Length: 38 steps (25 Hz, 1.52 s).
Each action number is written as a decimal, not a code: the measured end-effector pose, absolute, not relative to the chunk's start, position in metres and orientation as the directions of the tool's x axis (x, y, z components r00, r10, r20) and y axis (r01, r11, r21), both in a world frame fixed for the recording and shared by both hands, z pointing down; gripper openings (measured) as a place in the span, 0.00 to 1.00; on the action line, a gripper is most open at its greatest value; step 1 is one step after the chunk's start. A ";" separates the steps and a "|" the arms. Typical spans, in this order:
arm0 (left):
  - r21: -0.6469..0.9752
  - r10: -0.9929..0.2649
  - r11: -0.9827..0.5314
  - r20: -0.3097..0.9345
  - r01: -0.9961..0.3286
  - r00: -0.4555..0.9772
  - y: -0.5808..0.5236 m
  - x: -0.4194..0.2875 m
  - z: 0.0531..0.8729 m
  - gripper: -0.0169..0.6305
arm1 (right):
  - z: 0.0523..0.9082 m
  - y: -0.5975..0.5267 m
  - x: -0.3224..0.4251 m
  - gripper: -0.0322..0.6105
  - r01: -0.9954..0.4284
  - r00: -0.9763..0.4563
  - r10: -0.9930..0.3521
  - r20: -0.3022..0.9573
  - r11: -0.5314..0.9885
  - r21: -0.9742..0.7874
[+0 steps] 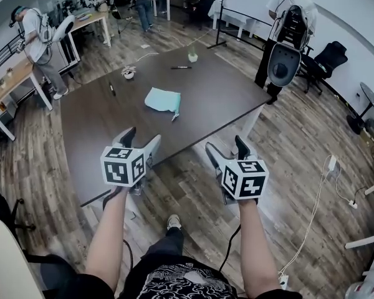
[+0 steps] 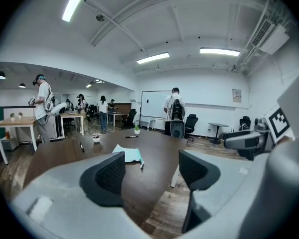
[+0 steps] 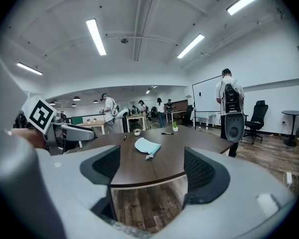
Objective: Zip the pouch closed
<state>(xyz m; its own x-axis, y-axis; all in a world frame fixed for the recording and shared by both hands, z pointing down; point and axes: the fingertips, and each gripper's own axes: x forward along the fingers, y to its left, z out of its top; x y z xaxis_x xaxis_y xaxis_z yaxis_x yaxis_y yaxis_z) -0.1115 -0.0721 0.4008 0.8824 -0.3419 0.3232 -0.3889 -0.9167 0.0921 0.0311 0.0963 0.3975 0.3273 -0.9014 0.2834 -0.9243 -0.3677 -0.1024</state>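
**pouch** (image 1: 162, 99): pale blue and soft, lying flat near the middle of the table (image 1: 224, 95), well apart from both grippers. A small pull tab (image 1: 174, 116) trails off its near right corner. Whether the zip is open, and what is inside, cannot be told at this range.

**left gripper** (image 1: 142, 139): jaws wide apart with nothing between them (only table and floor show through the gap). It is held at the table's near edge and aimed toward the pouch, probably lined up for an approach.

**right gripper** (image 1: 225, 145): jaws spread wide, empty. It is held beside the left one, over the floor just short of the table edge. The pairing suggests one will pin the fabric while the other takes the pull tab.

**small pot** (image 1: 192, 57): at the far end of the table, with a green sprig in it.

**pen** (image 1: 181, 67): just near of the small pot, clear of the pouch.

**bowl-like thing** (image 1: 129, 72): far left on the table, contents unclear.

**task standing**: zipping not yet begun, by the look of it.
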 end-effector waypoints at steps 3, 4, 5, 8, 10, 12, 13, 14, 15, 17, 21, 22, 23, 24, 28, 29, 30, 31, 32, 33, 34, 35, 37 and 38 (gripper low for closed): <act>0.095 -0.340 -0.917 0.321 -0.387 0.884 -0.102 -0.094 0.397 0.55 | 0.393 0.067 0.049 0.66 -0.924 0.330 -0.899 0.287 -0.370 -0.096; 0.096 -0.340 -0.917 0.321 -0.387 0.884 -0.113 -0.089 0.396 0.55 | 0.391 0.056 0.055 0.66 -0.923 0.332 -0.898 0.288 -0.372 -0.094; 0.098 -0.340 -0.916 0.321 -0.388 0.884 -0.123 -0.084 0.395 0.55 | 0.389 0.046 0.060 0.66 -0.923 0.333 -0.897 0.289 -0.373 -0.092; 0.100 -0.342 -0.915 0.326 -0.392 0.881 -0.152 -0.072 0.396 0.55 | 0.387 0.017 0.074 0.66 -0.924 0.332 -0.897 0.293 -0.371 -0.090; 0.101 -0.342 -0.914 0.330 -0.393 0.880 -0.168 -0.066 0.398 0.55 | 0.387 -0.001 0.082 0.66 -0.925 0.329 -0.896 0.297 -0.370 -0.091; 0.106 -0.345 -0.911 0.336 -0.399 0.876 -0.183 -0.062 0.400 0.55 | 0.388 -0.018 0.087 0.66 -0.927 0.321 -0.897 0.304 -0.363 -0.090; 0.109 -0.347 -0.909 0.339 -0.403 0.874 -0.190 -0.061 0.401 0.55 | 0.388 -0.026 0.088 0.66 -0.929 0.317 -0.897 0.308 -0.360 -0.090; 0.112 -0.349 -0.907 0.341 -0.406 0.873 -0.197 -0.059 0.402 0.55 | 0.389 -0.033 0.090 0.66 -0.930 0.315 -0.896 0.312 -0.358 -0.090; 0.114 -0.349 -0.906 0.343 -0.408 0.872 -0.203 -0.058 0.403 0.55 | 0.390 -0.039 0.092 0.66 -0.930 0.313 -0.896 0.315 -0.357 -0.091; 0.115 -0.348 -0.906 0.347 -0.408 0.871 -0.214 -0.055 0.404 0.55 | 0.391 -0.051 0.096 0.66 -0.928 0.314 -0.895 0.318 -0.359 -0.095; 0.114 -0.349 -0.905 0.354 -0.410 0.868 -0.237 -0.051 0.407 0.55 | 0.390 -0.076 0.104 0.66 -0.927 0.314 -0.894 0.320 -0.362 -0.099; 0.115 -0.349 -0.904 0.356 -0.411 0.867 -0.242 -0.050 0.407 0.55 | 0.390 -0.082 0.104 0.66 -0.927 0.313 -0.894 0.320 -0.360 -0.100; 0.116 -0.349 -0.904 0.358 -0.412 0.866 -0.247 -0.049 0.408 0.55 | 0.390 -0.087 0.105 0.66 -0.928 0.311 -0.895 0.319 -0.358 -0.100; 0.117 -0.349 -0.903 0.359 -0.413 0.865 -0.250 -0.048 0.410 0.55 | 0.390 -0.092 0.106 0.66 -0.929 0.309 -0.896 0.319 -0.356 -0.100; 0.121 -0.348 -0.903 0.360 -0.413 0.866 -0.262 -0.041 0.413 0.55 | 0.394 -0.107 0.112 0.66 -0.932 0.299 -0.897 0.326 -0.348 -0.102; 0.122 -0.348 -0.902 0.360 -0.414 0.865 -0.265 -0.041 0.413 0.55 | 0.395 -0.111 0.113 0.66 -0.932 0.298 -0.896 0.328 -0.347 -0.102; 0.123 -0.349 -0.902 0.361 -0.415 0.865 -0.268 -0.040 0.413 0.55 | 0.395 -0.114 0.113 0.66 -0.932 0.297 -0.896 0.329 -0.347 -0.102; 0.123 -0.350 -0.901 0.362 -0.416 0.864 -0.271 -0.040 0.413 0.55 | 0.394 -0.117 0.114 0.66 -0.933 0.296 -0.897 0.329 -0.345 -0.101; 0.123 -0.351 -0.900 0.363 -0.418 0.863 -0.272 -0.039 0.413 0.55 | 0.393 -0.120 0.115 0.66 -0.935 0.293 -0.898 0.329 -0.341 -0.101; 0.123 -0.352 -0.900 0.363 -0.419 0.863 -0.274 -0.038 0.412 0.55 | 0.393 -0.123 0.116 0.66 -0.936 0.289 -0.899 0.328 -0.338 -0.099; 0.123 -0.352 -0.899 0.364 -0.419 0.862 -0.276 -0.036 0.412 0.55 | 0.392 -0.127 0.118 0.66 -0.937 0.287 -0.901 0.327 -0.334 -0.098; 0.123 -0.352 -0.899 0.363 -0.419 0.862 -0.278 -0.034 0.413 0.55 | 0.392 -0.131 0.120 0.66 -0.939 0.285 -0.902 0.324 -0.331 -0.098; 0.120 -0.355 -0.899 0.363 -0.421 0.862 -0.284 -0.031 0.415 0.55 | 0.393 -0.140 0.123 0.66 -0.941 0.280 -0.906 0.319 -0.325 -0.098; 0.117 -0.357 -0.899 0.364 -0.422 0.861 -0.287 -0.030 0.417 0.55 | 0.394 -0.144 0.125 0.66 -0.942 0.277 -0.907 0.317 -0.322 -0.098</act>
